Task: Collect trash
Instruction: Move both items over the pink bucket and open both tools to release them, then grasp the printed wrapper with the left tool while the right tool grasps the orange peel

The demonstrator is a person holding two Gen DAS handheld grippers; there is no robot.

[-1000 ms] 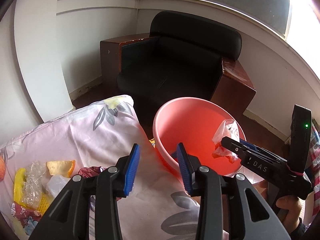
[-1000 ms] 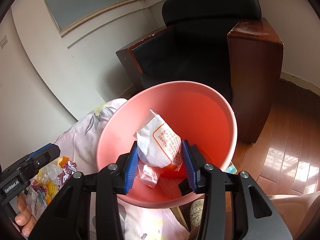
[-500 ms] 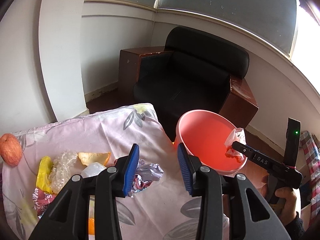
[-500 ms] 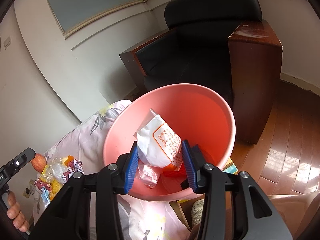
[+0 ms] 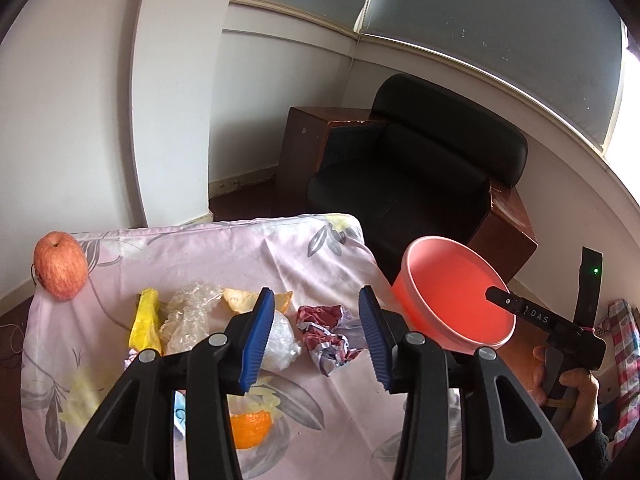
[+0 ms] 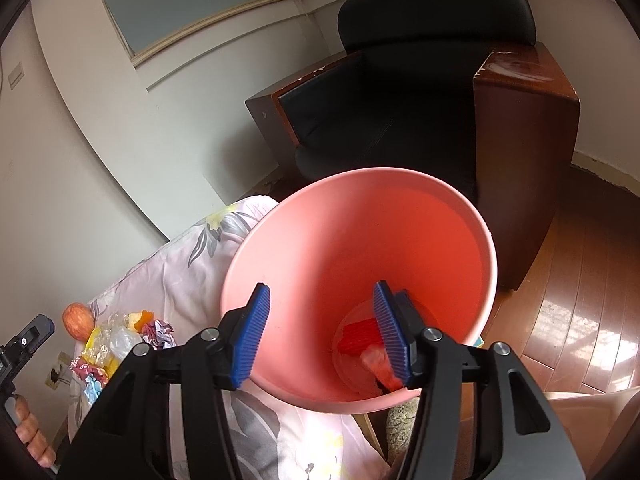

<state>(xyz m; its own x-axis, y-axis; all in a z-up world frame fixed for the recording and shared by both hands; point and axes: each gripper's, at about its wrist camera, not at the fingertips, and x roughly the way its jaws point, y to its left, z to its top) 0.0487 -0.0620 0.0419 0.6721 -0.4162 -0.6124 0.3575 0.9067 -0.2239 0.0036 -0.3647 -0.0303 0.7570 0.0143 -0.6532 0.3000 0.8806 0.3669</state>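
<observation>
Over the pink bin, right gripper with blue pads spread and nothing between them; jaws just opened wider, and a white wrapper gripped a moment ago now gone from between them. At the bin's bottom, red and pale scraps, half hidden behind the right pad; exact items hard to tell. So, judging by that, one piece delivered and the bin only lightly filled.

On the floral cloth beside the bin, most of the trash not yet collected: a crumpled maroon-and-white wrapper seen through the gap of the left gripper, a clear plastic lump just behind its left pad, crinkled clear film, a yellow wrapper, a peel wedge further back, an orange peel near the camera. Left gripper hovering above this heap, jaws partly open and just widened a little, holding nothing; probably lining up on the crumpled wrapper, though contact not yet made.

At the cloth's far left corner, a whole apple, apart from the litter and likely not trash. Beyond the table, a black armchair with wooden sides, white walls, a window band above. Task seemingly in its early-to-middle stretch, with several pickups left.
</observation>
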